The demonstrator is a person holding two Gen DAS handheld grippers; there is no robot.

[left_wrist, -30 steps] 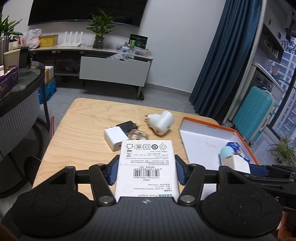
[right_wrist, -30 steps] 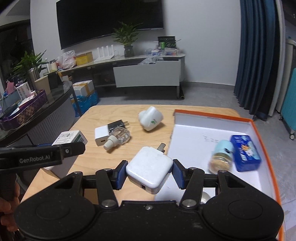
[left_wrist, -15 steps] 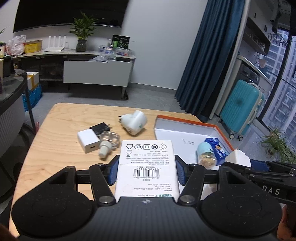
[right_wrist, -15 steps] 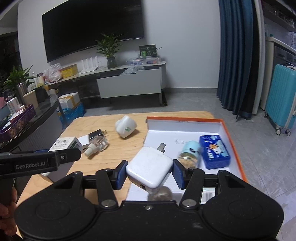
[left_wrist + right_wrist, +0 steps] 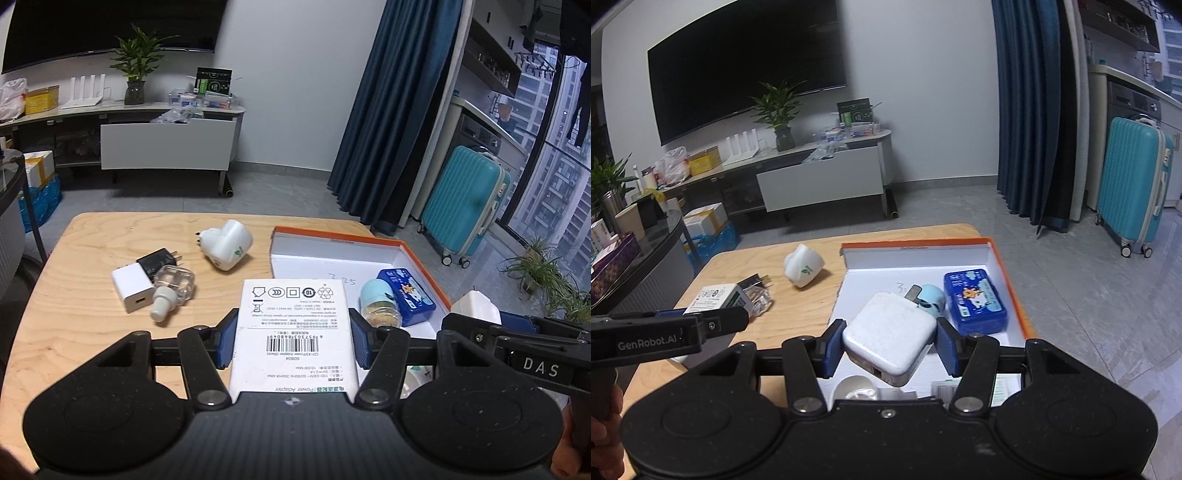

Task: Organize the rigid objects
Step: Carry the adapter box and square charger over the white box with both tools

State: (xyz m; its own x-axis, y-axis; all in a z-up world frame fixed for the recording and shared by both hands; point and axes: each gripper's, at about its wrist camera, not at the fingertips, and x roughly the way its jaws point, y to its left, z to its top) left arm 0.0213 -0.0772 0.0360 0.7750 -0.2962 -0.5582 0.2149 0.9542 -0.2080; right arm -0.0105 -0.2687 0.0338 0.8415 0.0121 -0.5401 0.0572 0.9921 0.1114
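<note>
White cardboard tray (image 5: 916,258) with an orange rim, at the right end of the wooden table (image 5: 85,266); all positions are given relative to this tray.

Risks: the right gripper (image 5: 890,345) carries a white charger (image 5: 890,332) above the tray's middle, over a small jar (image 5: 932,295) with a pale blue cap and beside a blue tin (image 5: 975,301). Released here, the charger would probably land on the jar and knock it or come to rest tilted. More items, unclear in this view, lie under the gripper at the tray's near end, so free floor is scarce. The left gripper (image 5: 291,339) carries a white box (image 5: 293,332) near the tray's left wall; the two tools are close together and could collide.

Grippers: both are closed to the width of their loads, the blue pads (image 5: 834,347) pressing the charger's sides and the box's sides alike.

Outside the tray, to its left on the table: a white plug (image 5: 227,243), a clear bottle (image 5: 171,291), a small white adapter (image 5: 133,291) and a black adapter (image 5: 159,258).
</note>
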